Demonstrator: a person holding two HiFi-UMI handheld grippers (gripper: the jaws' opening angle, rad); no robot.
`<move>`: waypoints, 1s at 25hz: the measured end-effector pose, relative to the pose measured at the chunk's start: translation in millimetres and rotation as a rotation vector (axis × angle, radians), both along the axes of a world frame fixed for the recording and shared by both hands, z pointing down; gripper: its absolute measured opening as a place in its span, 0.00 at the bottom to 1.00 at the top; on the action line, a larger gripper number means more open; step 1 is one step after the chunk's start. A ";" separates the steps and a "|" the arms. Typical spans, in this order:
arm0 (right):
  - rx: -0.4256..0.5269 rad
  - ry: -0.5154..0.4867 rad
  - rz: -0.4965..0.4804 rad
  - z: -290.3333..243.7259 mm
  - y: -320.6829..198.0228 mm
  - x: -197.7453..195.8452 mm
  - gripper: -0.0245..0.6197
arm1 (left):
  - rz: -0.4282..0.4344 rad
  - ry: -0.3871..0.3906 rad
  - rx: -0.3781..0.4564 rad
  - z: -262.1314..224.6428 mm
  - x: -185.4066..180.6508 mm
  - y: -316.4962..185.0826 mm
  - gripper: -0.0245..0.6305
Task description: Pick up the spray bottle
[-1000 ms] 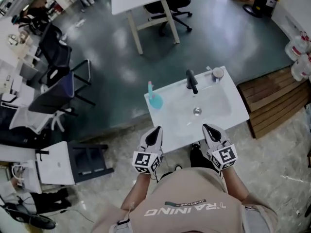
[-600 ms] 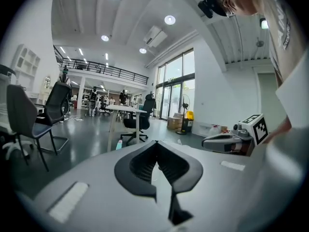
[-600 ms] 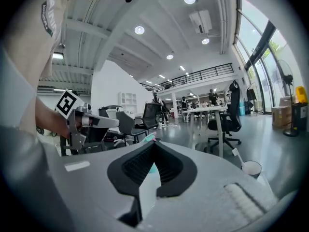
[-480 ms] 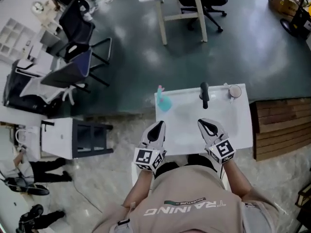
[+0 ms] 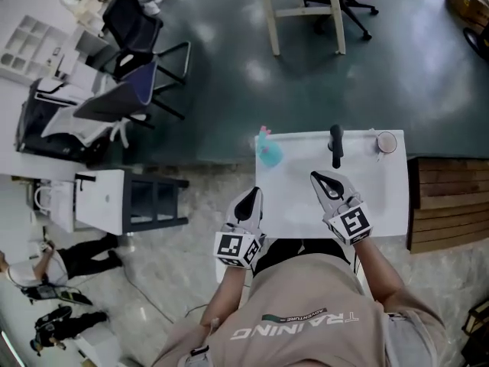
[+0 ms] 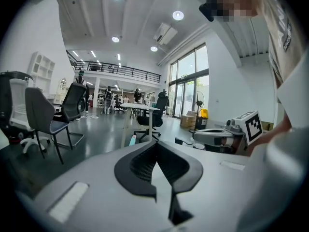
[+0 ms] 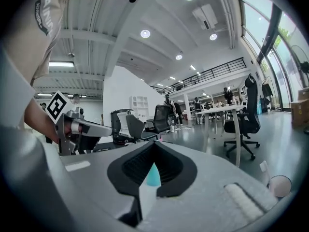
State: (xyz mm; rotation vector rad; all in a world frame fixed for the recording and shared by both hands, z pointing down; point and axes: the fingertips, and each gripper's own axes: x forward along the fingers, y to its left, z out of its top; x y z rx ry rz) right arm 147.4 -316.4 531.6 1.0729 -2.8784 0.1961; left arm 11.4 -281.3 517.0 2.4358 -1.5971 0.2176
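Note:
The teal spray bottle (image 5: pixel 267 153) with a pink top stands upright at the far left corner of the white sink top (image 5: pixel 382 205). My left gripper (image 5: pixel 252 196) is shut and empty at the sink's near left edge, well short of the bottle. My right gripper (image 5: pixel 316 177) is shut and empty over the basin, to the right of the bottle. In the right gripper view the bottle (image 7: pixel 153 175) shows through the notch of the closed jaws, far off. In the left gripper view the bottle (image 6: pixel 133 140) is small, left of the jaw tips (image 6: pixel 155 144).
A black faucet (image 5: pixel 336 145) and a white cup (image 5: pixel 386 141) stand along the sink's far edge. Wooden pallets (image 5: pixel 447 201) lie to the right. A white cabinet (image 5: pixel 107 201) and office chairs (image 5: pixel 122 105) stand to the left, and a white table (image 5: pixel 306 6) stands beyond.
Both grippers have come forward to the sink, the right one further, out over the basin. The sink now sits squarer in the head view. Both stay shut.

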 end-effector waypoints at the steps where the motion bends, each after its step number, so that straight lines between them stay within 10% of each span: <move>1: 0.009 0.004 -0.005 -2.6 -2.5 -2.8 0.04 | -0.005 0.005 0.006 -0.2 -1.3 -0.6 0.07; 25: -0.022 0.160 -0.036 -3.4 -12.8 -59.1 0.04 | 0.037 0.015 0.104 -4.0 -47.5 -16.9 0.07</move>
